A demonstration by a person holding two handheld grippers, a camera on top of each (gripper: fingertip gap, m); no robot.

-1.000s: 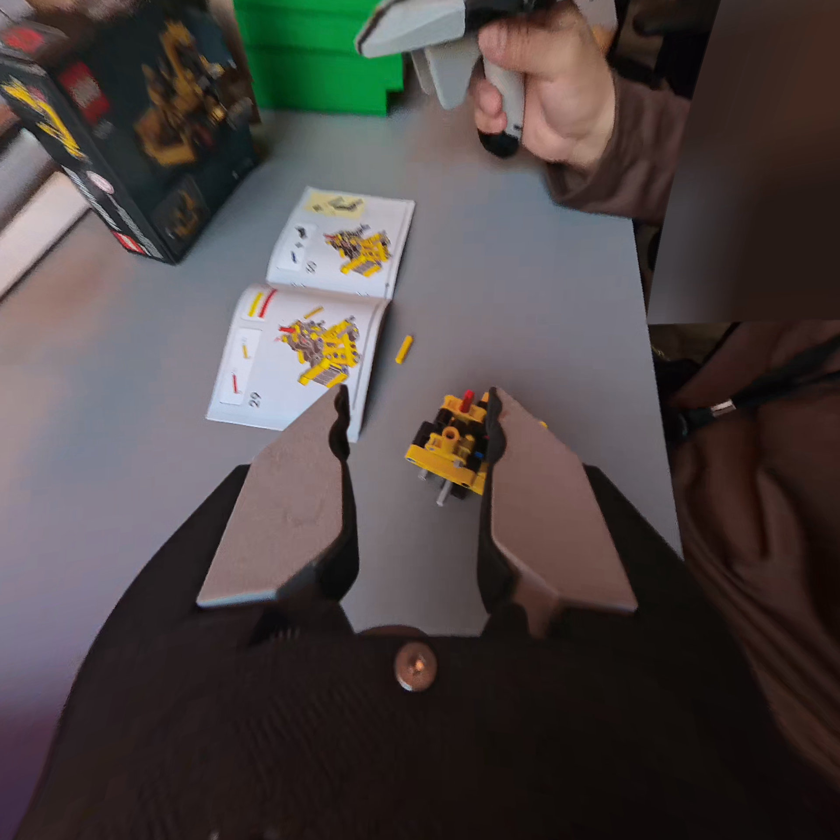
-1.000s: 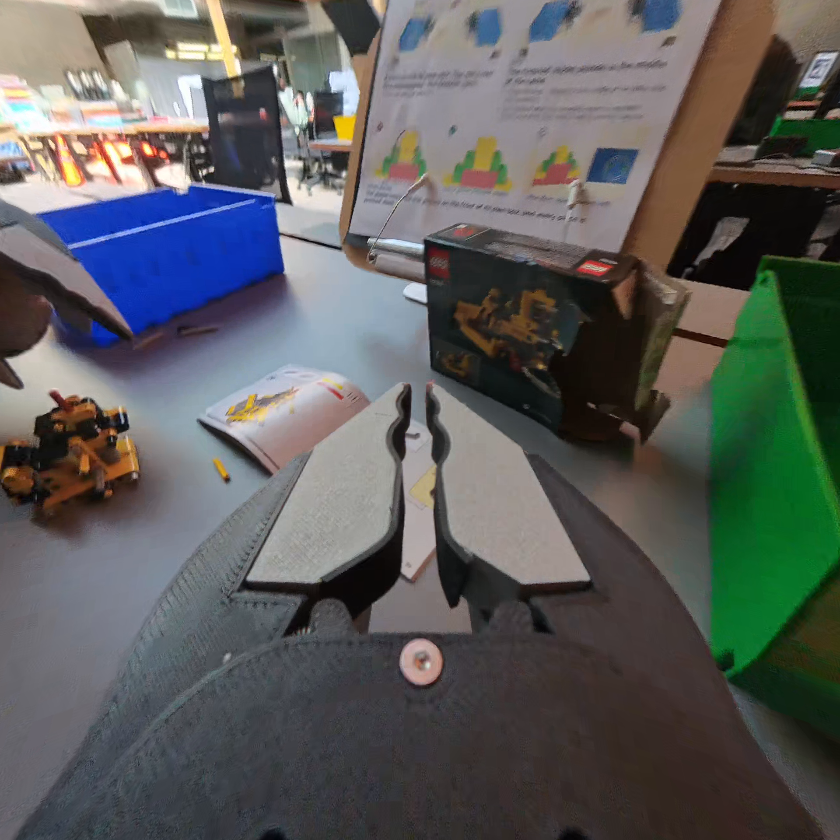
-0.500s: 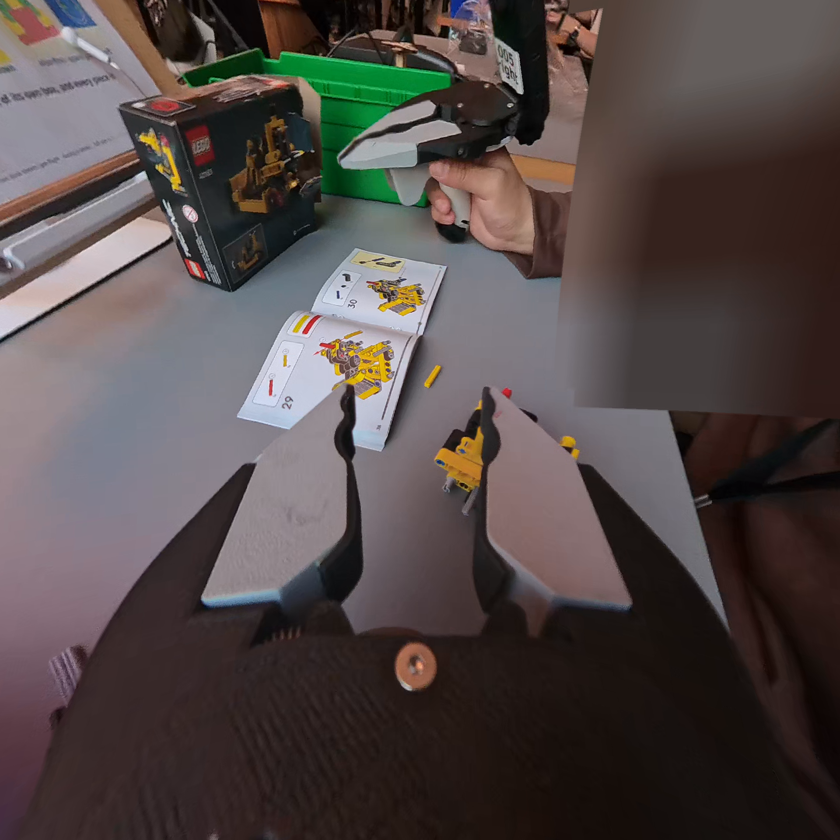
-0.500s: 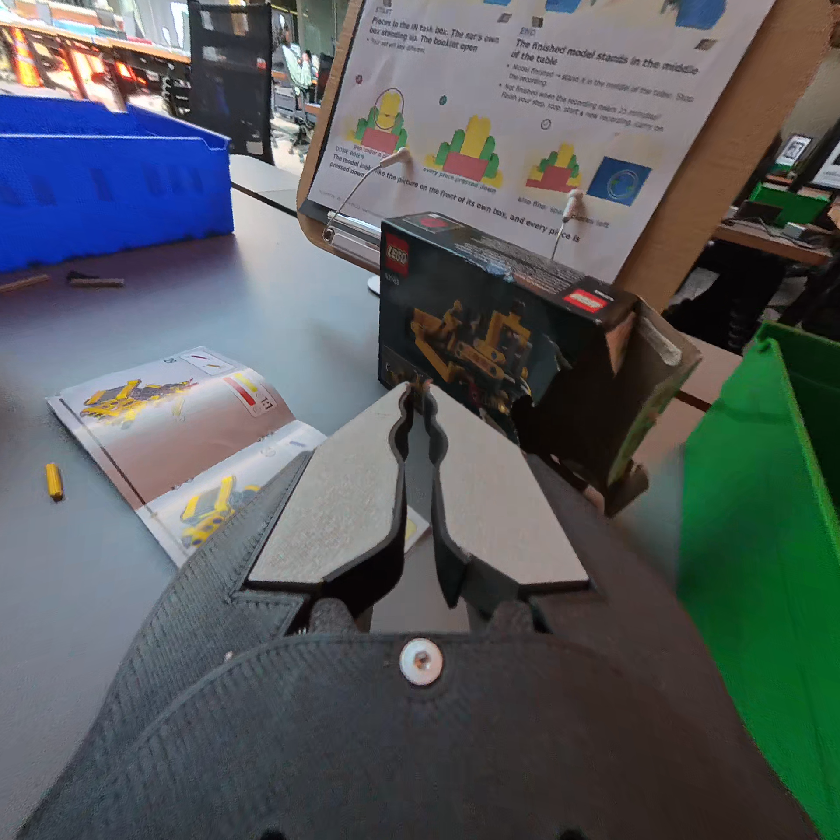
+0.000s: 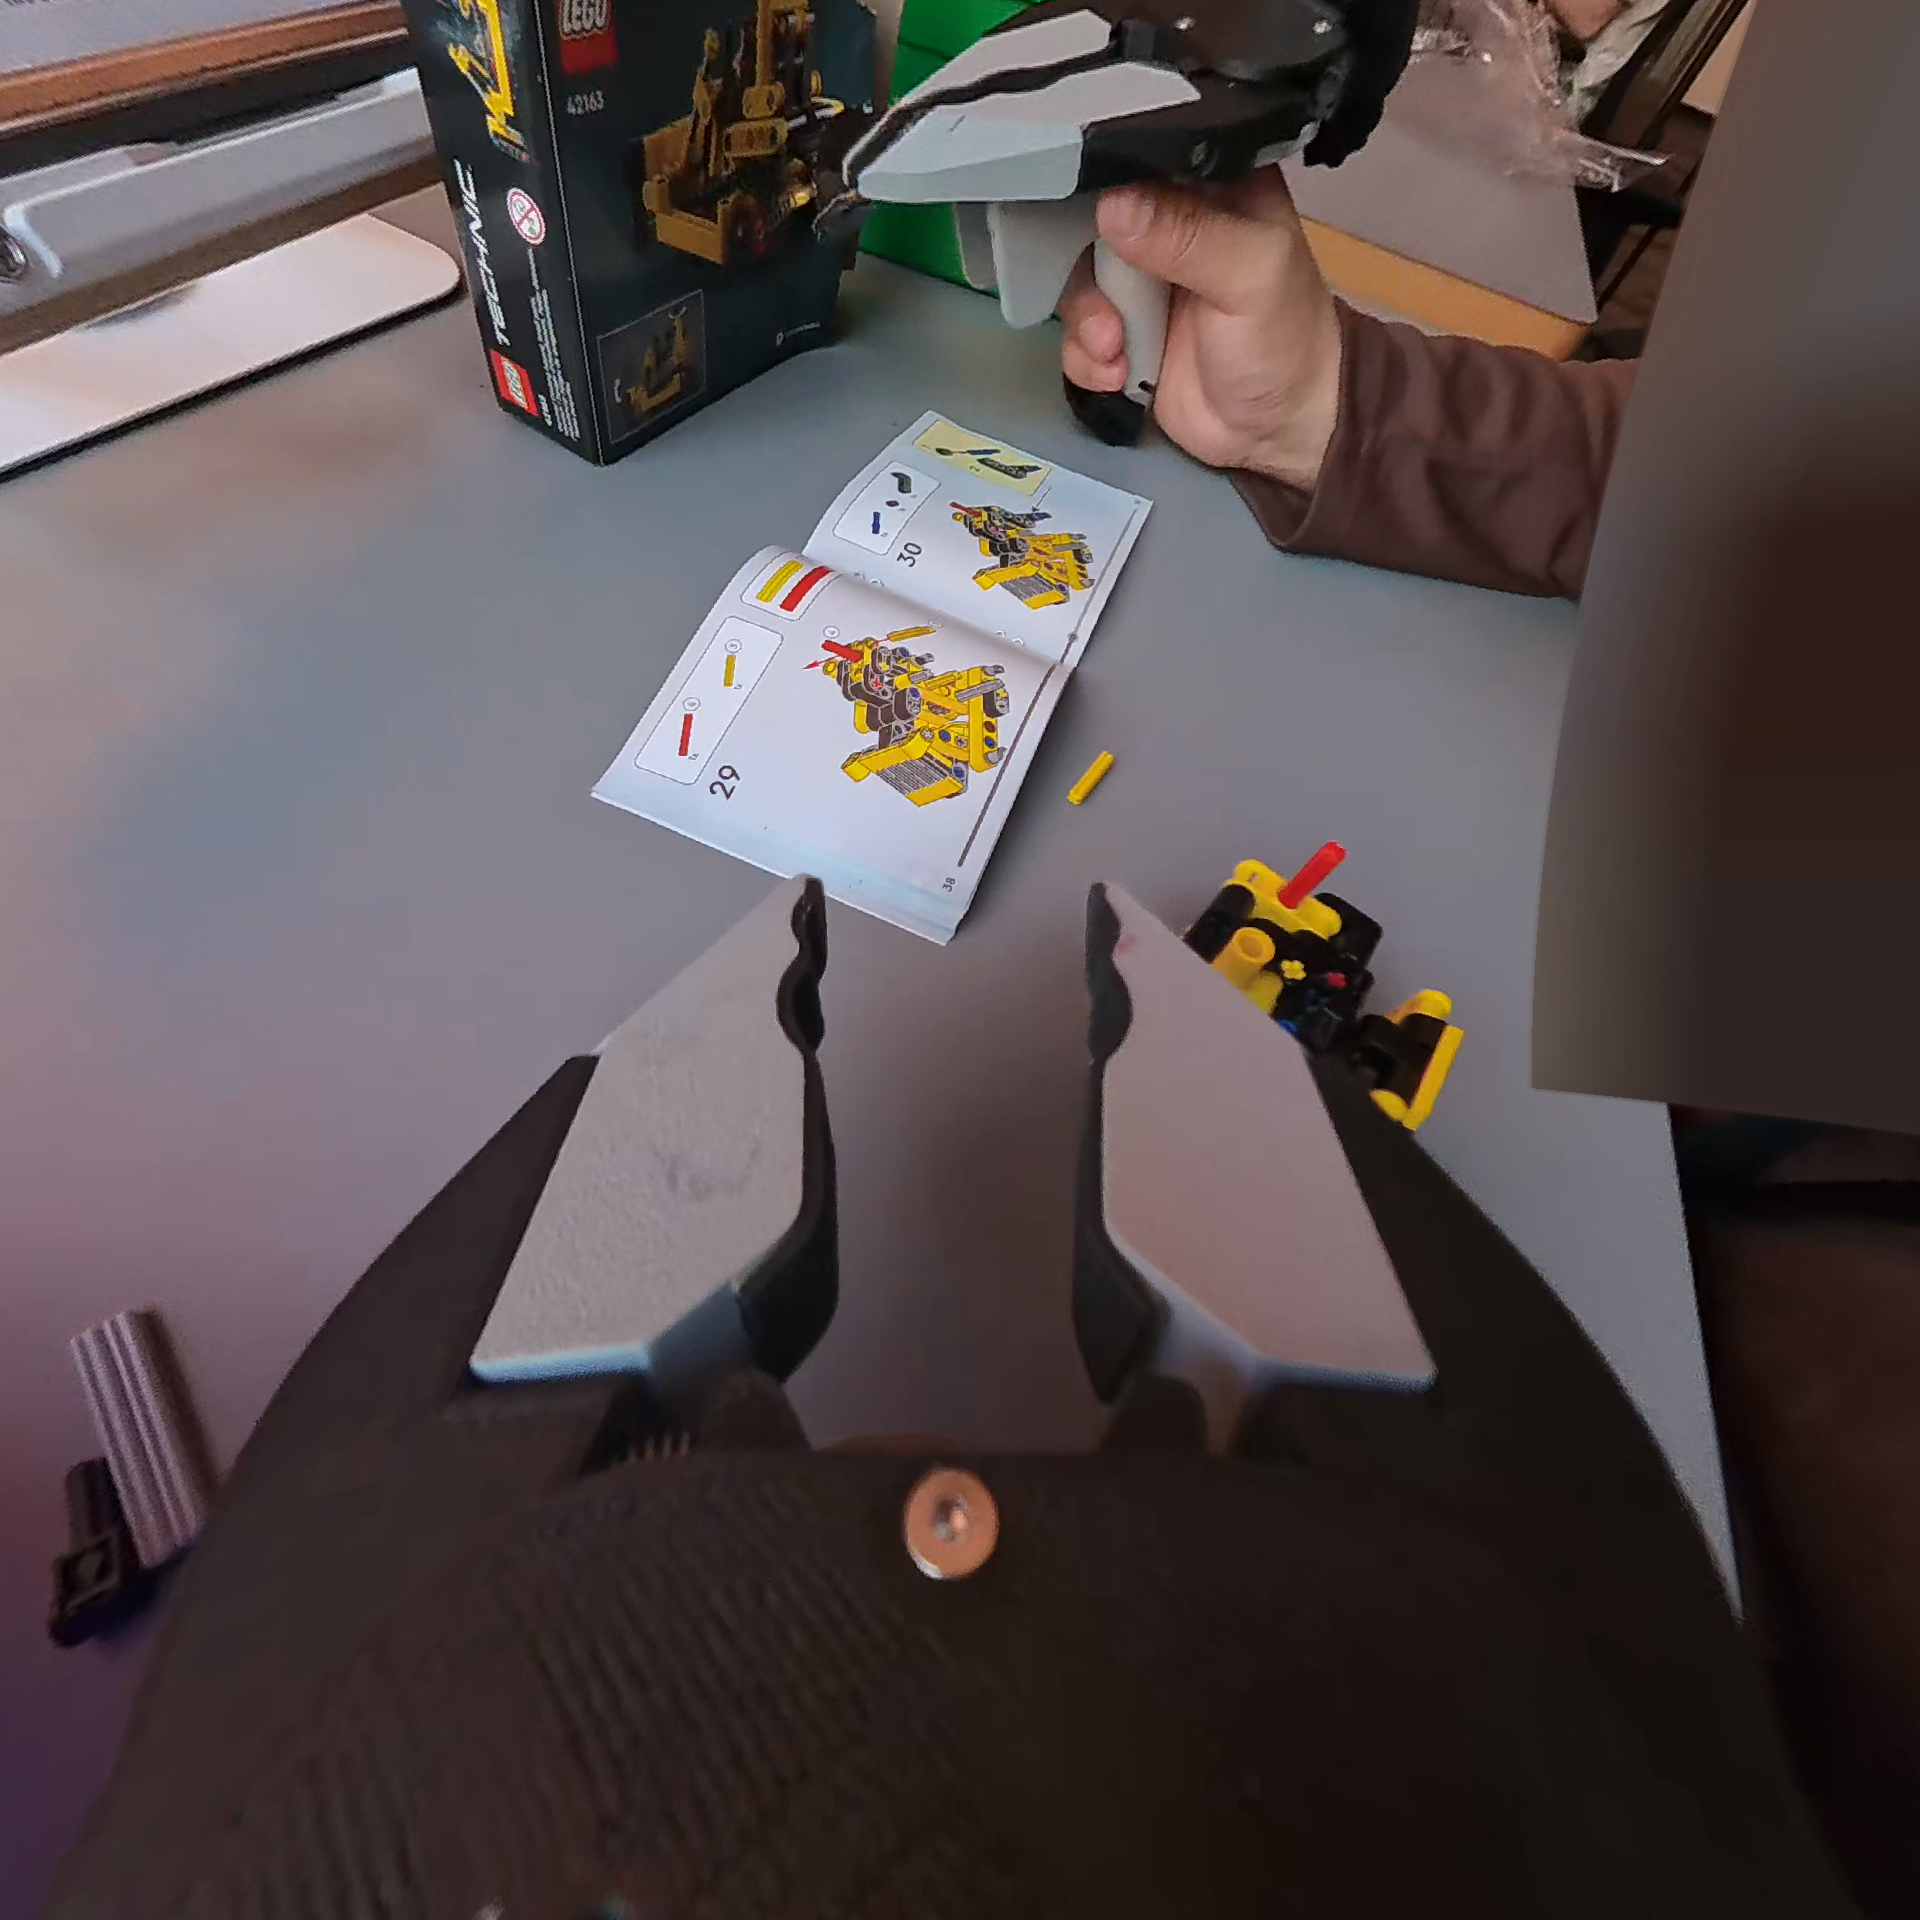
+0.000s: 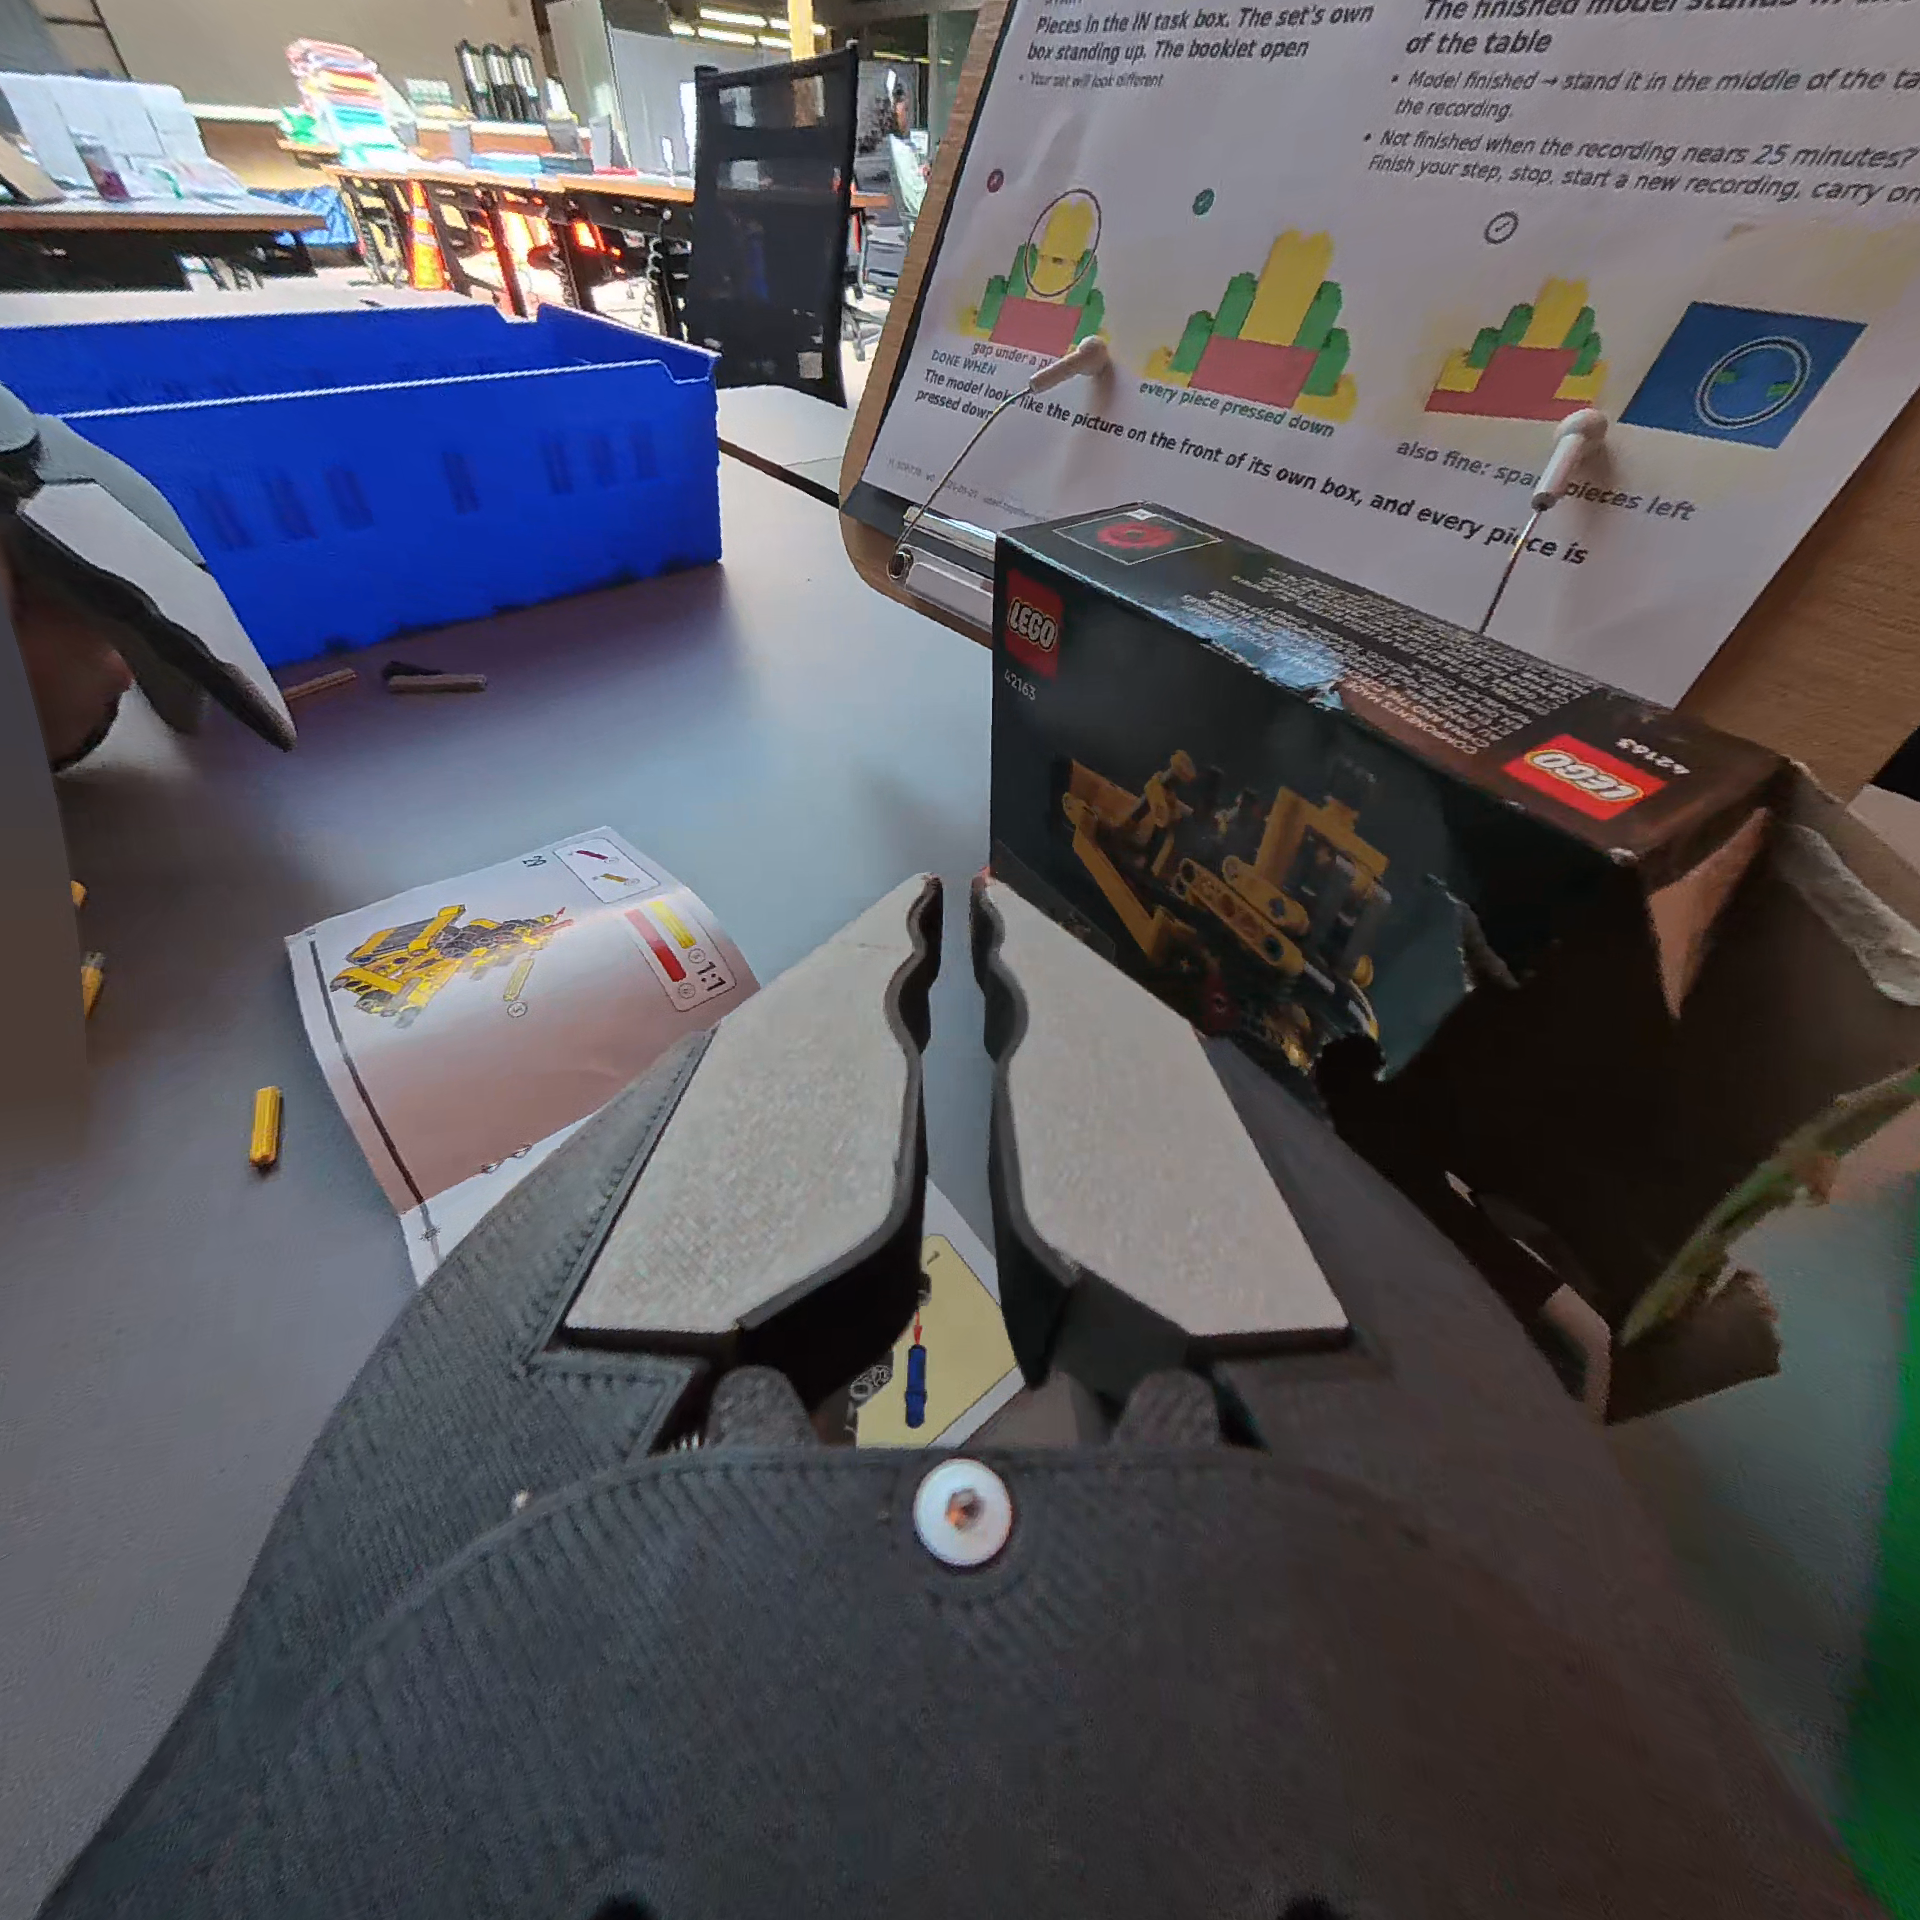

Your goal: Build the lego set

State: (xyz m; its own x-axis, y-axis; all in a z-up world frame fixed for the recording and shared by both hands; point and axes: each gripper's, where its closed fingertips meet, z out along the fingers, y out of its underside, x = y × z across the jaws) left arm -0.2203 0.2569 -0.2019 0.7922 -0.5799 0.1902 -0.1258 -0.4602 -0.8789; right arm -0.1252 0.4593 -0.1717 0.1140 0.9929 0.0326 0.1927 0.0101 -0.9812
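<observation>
On the grey table (image 5: 312,727) lie one open instruction booklet (image 5: 862,717), one dark set box (image 5: 644,208) standing upright behind it, one loose yellow pin (image 5: 1089,777) just right of the booklet, and one partly built yellow and black model (image 5: 1320,977) with a red axle sticking up, near the table's right edge. A blue bin (image 6: 395,457) sits at the far side with two small dark pieces (image 6: 431,681) lying in front of it, a green bin (image 5: 935,239) shows behind the box, and a ribbed grey piece (image 5: 135,1423) lies at the left gripper's lower left. Compared with half a second ago, the left gripper (image 5: 951,914) has shifted left, so the model now lies outside its right finger instead of behind it, and the box looms closer. The left gripper's fingers stand widely apart and hold nothing, above bare table just short of the booklet's near corner. The right gripper (image 6: 956,894), held in a hand (image 5: 1205,322) above the booklet's far page, has its fingers almost closed with a thin slit between them, gripping nothing and pointing at the box.
</observation>
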